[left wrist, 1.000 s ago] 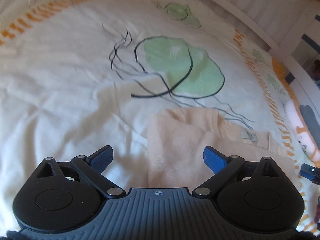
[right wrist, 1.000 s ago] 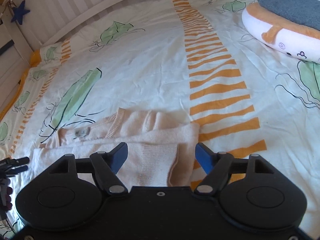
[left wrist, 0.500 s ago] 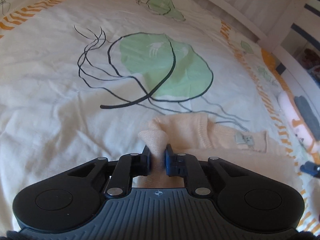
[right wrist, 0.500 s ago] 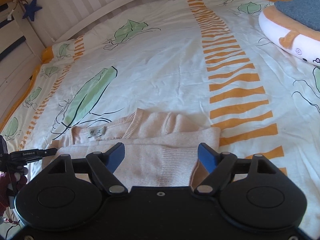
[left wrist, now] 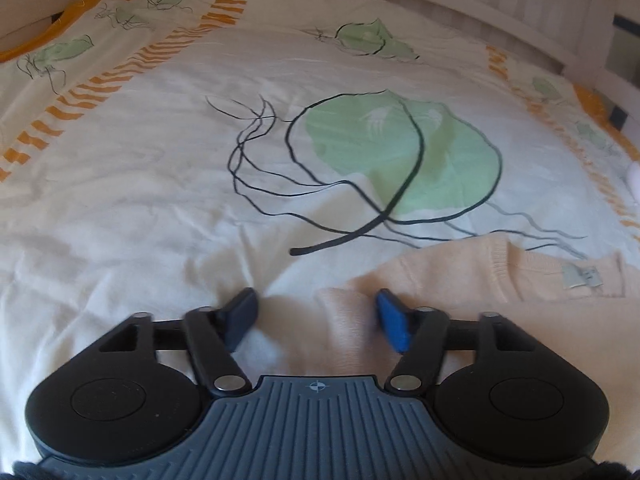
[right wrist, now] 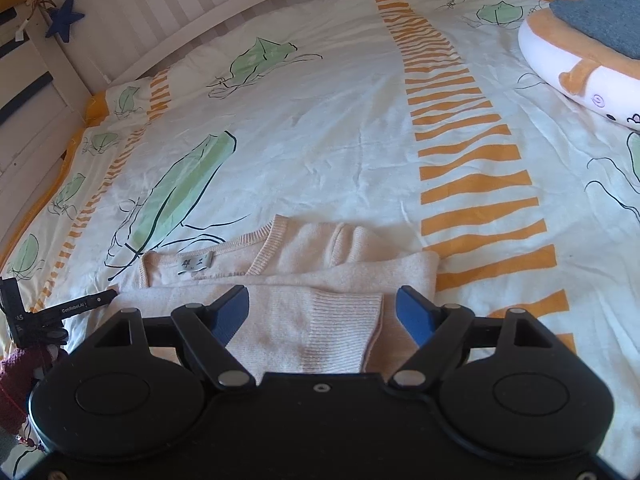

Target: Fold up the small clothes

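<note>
Left gripper [left wrist: 316, 316] releases pinched sweater [left wrist: 460, 280], jaws opening; right gripper [right wrist: 322, 312] spread, empty. Knit soft, light, floppy; grip ribbed hem [right wrist: 340, 320].

Left gripper [left wrist: 316, 314] jaws opening, releasing the sweater [left wrist: 500, 292].

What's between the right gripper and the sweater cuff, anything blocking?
Nothing visible. The right gripper is open right over the peach sweater, with the ribbed cuff lying between its blue pads and only bedspread around. The left gripper, jaws opening, sits at the sweater's other edge, clear of it.
</note>
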Action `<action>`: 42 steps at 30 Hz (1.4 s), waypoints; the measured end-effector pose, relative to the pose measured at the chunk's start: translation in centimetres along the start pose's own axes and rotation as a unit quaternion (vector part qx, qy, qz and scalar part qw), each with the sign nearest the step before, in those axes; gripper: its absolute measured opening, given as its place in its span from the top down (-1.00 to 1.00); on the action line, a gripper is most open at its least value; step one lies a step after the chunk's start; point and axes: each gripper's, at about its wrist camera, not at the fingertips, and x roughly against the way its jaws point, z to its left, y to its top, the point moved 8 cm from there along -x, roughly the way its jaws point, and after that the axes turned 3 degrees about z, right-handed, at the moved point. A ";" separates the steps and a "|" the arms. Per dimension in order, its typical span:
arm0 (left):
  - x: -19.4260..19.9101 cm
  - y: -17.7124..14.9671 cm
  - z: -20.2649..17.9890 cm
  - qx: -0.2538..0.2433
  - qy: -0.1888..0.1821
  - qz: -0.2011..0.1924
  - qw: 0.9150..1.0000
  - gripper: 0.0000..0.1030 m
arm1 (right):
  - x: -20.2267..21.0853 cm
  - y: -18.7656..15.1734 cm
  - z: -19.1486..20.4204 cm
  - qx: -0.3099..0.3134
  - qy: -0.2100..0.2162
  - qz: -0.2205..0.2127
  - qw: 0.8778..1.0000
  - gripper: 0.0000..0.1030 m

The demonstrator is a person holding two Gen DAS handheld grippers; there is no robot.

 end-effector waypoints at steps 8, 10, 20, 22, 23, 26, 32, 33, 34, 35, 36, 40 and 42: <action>3.2 -2.1 0.6 -0.008 0.004 0.057 0.998 -0.82 | 0.8 -0.1 -0.7 -0.010 -0.003 -0.010 1.000 -0.73; 5.0 -3.3 0.9 -0.001 -0.008 0.072 0.997 -0.84 | 1.3 -0.4 -1.0 -0.013 -0.004 -0.013 1.000 -0.75; 13.4 -11.5 0.0 0.028 -0.085 0.119 0.989 -0.89 | 4.9 -2.8 0.2 -0.023 0.028 -0.019 0.999 -0.80; 14.4 -12.9 -0.3 0.032 -0.099 0.132 0.986 -0.89 | 6.1 -4.2 1.1 -0.024 0.049 -0.013 0.998 -0.82; 14.9 -13.4 -0.5 0.032 -0.107 0.137 0.984 -0.89 | 6.7 -5.0 1.6 -0.025 0.059 -0.008 0.998 -0.82; 16.7 -14.7 -1.1 0.023 -0.119 0.140 0.983 -0.89 | 8.4 -7.3 3.1 -0.012 0.074 0.002 0.997 -0.83; 19.7 -17.2 -2.6 0.003 -0.134 0.145 0.980 -0.89 | 11.3 -11.4 6.0 0.038 0.095 0.028 0.994 -0.85; 20.1 -17.8 -2.8 -0.002 -0.133 0.148 0.980 -0.89 | 11.5 -12.0 6.4 0.051 0.095 0.035 0.994 -0.87; 20.3 -18.2 -3.0 -0.006 -0.135 0.152 0.979 -0.89 | 11.7 -12.7 6.8 0.066 0.095 0.045 0.992 -0.90; 20.6 -18.8 -3.3 -0.009 -0.139 0.157 0.978 -0.89 | 11.7 -13.2 7.0 0.078 0.096 0.055 0.991 -0.91; 20.8 -19.3 -3.5 -0.011 -0.143 0.162 0.976 -0.89 | 11.7 -13.9 7.3 0.093 0.095 0.067 0.989 -0.92; 21.3 -21.1 -4.6 -0.045 -0.148 0.180 0.971 -0.89 | 11.0 -16.2 8.4 0.148 0.094 0.113 0.978 -0.92; 21.6 -21.8 -5.1 -0.066 -0.140 0.182 0.971 -0.89 | 10.6 -17.1 9.0 0.174 0.095 0.136 0.971 -0.92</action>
